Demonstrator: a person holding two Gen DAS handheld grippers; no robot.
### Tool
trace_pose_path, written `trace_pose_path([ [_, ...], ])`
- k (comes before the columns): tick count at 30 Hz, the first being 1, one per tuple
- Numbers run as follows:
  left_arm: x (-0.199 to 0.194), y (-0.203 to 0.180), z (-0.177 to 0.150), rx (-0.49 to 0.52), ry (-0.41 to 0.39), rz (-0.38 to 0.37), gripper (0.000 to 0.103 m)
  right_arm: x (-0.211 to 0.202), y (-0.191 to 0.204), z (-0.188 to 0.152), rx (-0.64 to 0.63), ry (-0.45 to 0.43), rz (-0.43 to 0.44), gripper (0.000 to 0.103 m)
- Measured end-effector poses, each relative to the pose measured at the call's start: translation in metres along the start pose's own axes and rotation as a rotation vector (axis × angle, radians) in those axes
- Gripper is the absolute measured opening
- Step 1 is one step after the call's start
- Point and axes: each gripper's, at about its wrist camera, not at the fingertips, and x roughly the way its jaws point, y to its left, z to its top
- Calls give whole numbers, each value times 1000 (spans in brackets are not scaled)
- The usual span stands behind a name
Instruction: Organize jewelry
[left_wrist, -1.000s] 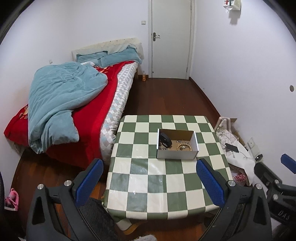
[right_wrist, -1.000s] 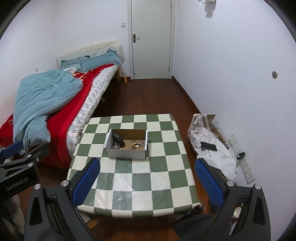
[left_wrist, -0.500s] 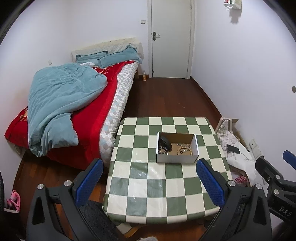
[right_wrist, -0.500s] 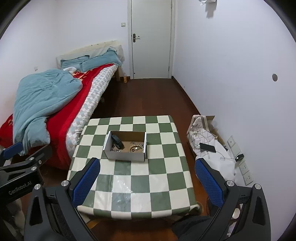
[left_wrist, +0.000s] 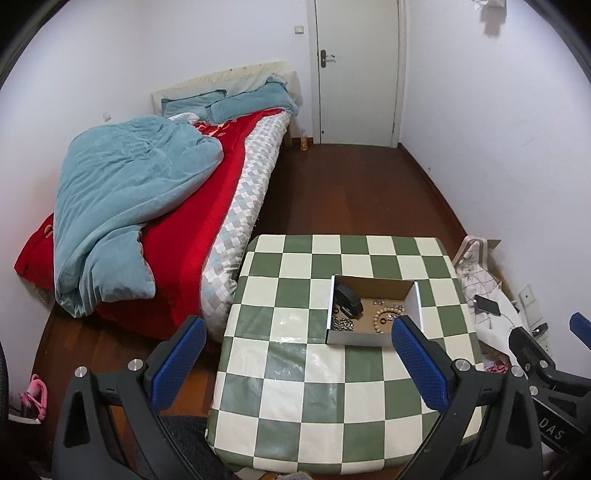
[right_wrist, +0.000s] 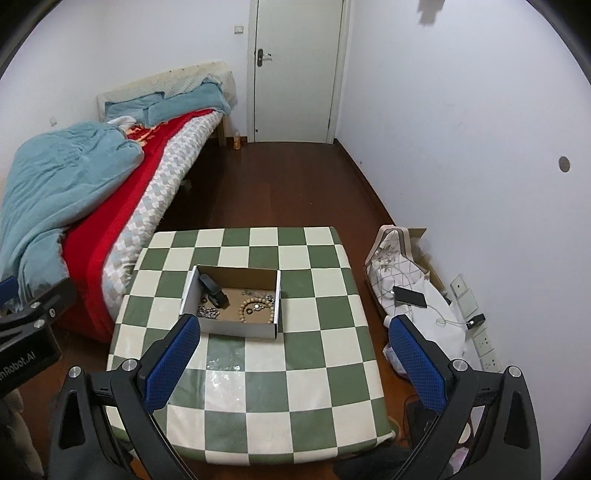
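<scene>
Both grippers hang spread wide above the near edge of the checkered table (right_wrist: 258, 387), nothing between their blue pads. Ahead of the right gripper (right_wrist: 293, 354) and the left gripper (left_wrist: 297, 358) sits the open cardboard box (right_wrist: 236, 328), holding a bead bracelet (right_wrist: 255, 308), what looks like a chain (right_wrist: 207, 312) and a black case (right_wrist: 213, 290).

Place: we took it for a home bedroom.
Evidence: we saw an unmade bed (left_wrist: 155, 206) with teal blanket (left_wrist: 122, 206), closed white door (left_wrist: 356, 70), wood floor (left_wrist: 343, 192), low checkered table (right_wrist: 251, 354).
</scene>
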Motion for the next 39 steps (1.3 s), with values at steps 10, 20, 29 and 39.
trace_pose_path([
  [10,29,-5,1,10,53,14,103,38,-2,11,3,57,-12,103],
  [20,34,-5,0,14,71,15,103,46,1,9,2,80,9,103],
  [29,31,-3,0,10,63,25,103,42,2,10,-1,83,23,103],
  [39,26,-2,-1,12,52,24,103,35,6,12,-10,76,36,103],
])
